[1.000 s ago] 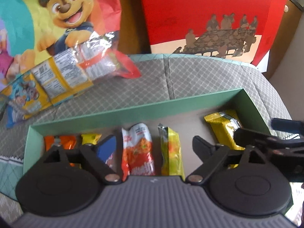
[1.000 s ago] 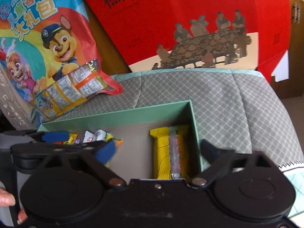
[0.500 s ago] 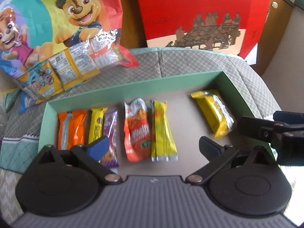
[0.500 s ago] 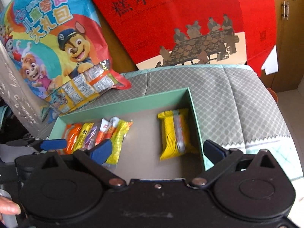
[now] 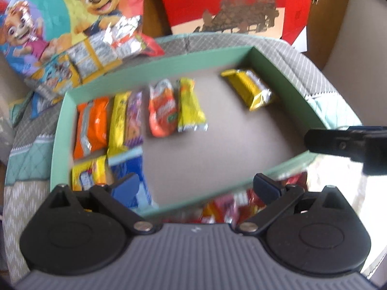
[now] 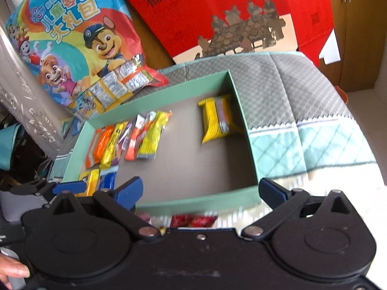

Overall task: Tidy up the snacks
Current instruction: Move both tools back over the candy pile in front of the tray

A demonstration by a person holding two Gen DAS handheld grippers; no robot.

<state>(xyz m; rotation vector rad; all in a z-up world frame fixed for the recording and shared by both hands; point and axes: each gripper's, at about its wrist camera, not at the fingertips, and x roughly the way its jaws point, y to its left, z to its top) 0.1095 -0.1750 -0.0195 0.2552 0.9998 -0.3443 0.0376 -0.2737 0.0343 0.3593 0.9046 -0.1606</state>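
Observation:
A shallow green box (image 5: 154, 65) lies on a quilted cushion. Along its left side lie an orange pack (image 5: 92, 125), a yellow bar (image 5: 118, 120), a purple bar (image 5: 134, 118), an orange-red pouch (image 5: 162, 108) and a yellow pack (image 5: 189, 106). Nearer me are a yellow pack (image 5: 89, 176) and a blue pack (image 5: 128, 166). Another yellow pack (image 5: 249, 88) (image 6: 215, 118) lies by the right wall. My left gripper (image 5: 196, 186) hangs open over the box's near wall, holding nothing. My right gripper (image 6: 202, 192) is open and holds nothing.
Red snack packs (image 5: 229, 205) (image 6: 191, 220) lie on the cushion outside the box's near wall. A cartoon snack bag (image 6: 72, 36) with a foil multipack (image 6: 121, 82) leans at the back left. A red paper bag (image 6: 217, 12) stands behind, a wooden cabinet (image 6: 358, 36) on the right.
Both grippers have drawn back toward me. The box's near wall, a second row of packs and the red packs outside it have come into view. The left jaws widened slightly.

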